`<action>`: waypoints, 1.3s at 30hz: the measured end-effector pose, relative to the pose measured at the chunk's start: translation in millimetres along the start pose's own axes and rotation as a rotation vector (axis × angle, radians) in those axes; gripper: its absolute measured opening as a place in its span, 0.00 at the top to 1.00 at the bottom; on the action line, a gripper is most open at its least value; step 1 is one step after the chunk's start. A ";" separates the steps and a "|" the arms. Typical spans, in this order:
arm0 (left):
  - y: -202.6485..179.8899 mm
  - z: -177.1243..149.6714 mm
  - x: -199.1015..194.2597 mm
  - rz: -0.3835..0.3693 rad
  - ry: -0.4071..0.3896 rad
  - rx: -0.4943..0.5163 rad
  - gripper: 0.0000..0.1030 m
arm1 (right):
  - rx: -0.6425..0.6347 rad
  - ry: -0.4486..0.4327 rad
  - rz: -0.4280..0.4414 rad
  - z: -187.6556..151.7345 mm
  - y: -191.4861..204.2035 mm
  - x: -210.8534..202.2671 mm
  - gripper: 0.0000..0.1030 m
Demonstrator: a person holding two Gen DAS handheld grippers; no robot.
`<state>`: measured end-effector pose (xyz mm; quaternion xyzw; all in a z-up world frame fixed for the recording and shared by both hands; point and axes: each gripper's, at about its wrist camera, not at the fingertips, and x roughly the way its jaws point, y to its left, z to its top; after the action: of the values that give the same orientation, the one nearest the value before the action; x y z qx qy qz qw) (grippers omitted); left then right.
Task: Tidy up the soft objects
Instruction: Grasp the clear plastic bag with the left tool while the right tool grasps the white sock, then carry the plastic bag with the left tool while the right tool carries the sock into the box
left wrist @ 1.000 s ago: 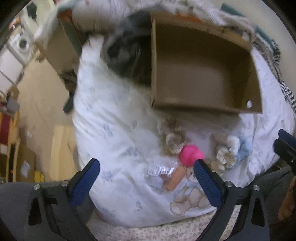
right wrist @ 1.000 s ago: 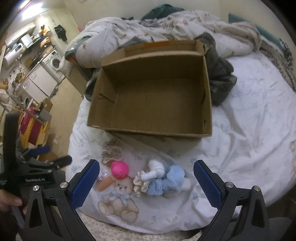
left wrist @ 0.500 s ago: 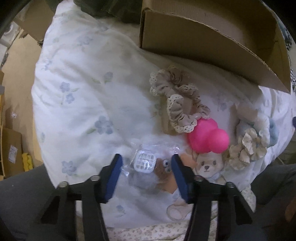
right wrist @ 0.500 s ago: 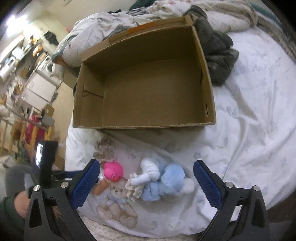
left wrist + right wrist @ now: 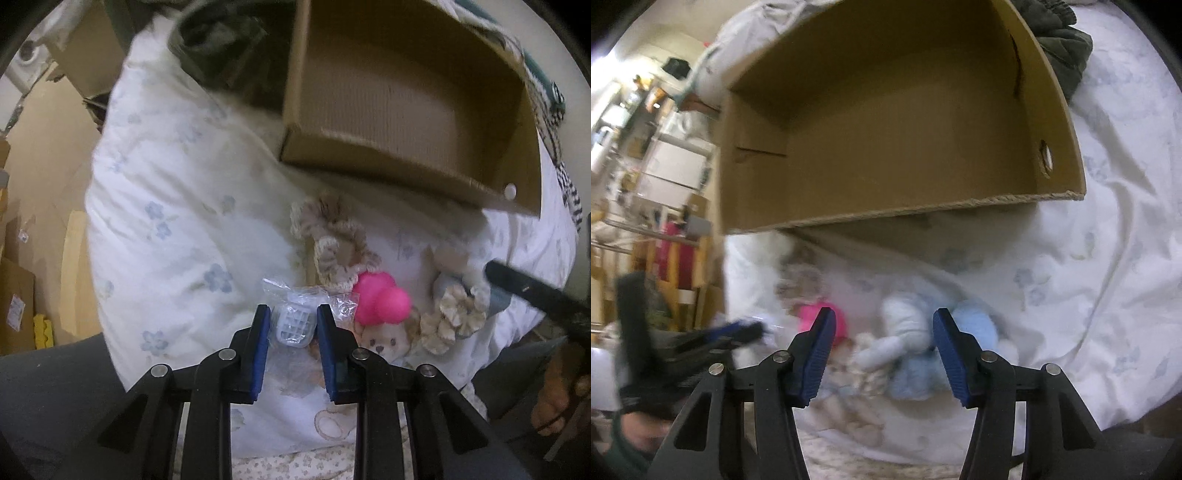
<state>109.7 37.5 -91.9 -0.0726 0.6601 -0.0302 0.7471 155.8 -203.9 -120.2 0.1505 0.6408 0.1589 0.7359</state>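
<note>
My left gripper (image 5: 292,321) is shut on a small white grid-shaped thing in a clear plastic bag (image 5: 293,325), at the near edge of the bed. Beside it lie a beige lace scrunchie (image 5: 334,243), a pink rubber toy (image 5: 382,301) and a cream flower scrunchie (image 5: 452,319). My right gripper (image 5: 884,326) is open, its jaws partly drawn in, around a white and light-blue fluffy bundle (image 5: 923,343). An empty cardboard box (image 5: 905,122) stands behind the items; it also shows in the left wrist view (image 5: 402,103).
The bed has a white floral cover (image 5: 1089,277) with a printed teddy bear (image 5: 380,343). A dark garment (image 5: 1060,40) lies beside the box. The bed's left edge drops to the floor, with boxes (image 5: 14,299) and shelving (image 5: 665,173) beyond.
My left gripper has closed from wide open onto the bagged white thing. My right gripper has come down toward the fluffy bundle and its jaws have narrowed.
</note>
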 end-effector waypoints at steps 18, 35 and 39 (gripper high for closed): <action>7.2 6.4 -7.2 -0.007 -0.077 -0.047 0.78 | -0.080 -0.101 0.035 -9.4 15.0 -11.2 0.72; 7.9 6.3 -37.4 0.036 -0.214 -0.075 0.78 | -0.135 -0.252 0.130 -14.3 31.3 -54.7 0.72; 4.2 14.2 -64.3 0.018 -0.284 -0.062 0.78 | -0.130 -0.305 0.153 -11.9 31.2 -69.5 0.72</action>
<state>115.5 51.7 -27.7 -0.0931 0.5490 0.0073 0.8306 133.9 -205.2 -46.3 0.1733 0.4967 0.2309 0.8185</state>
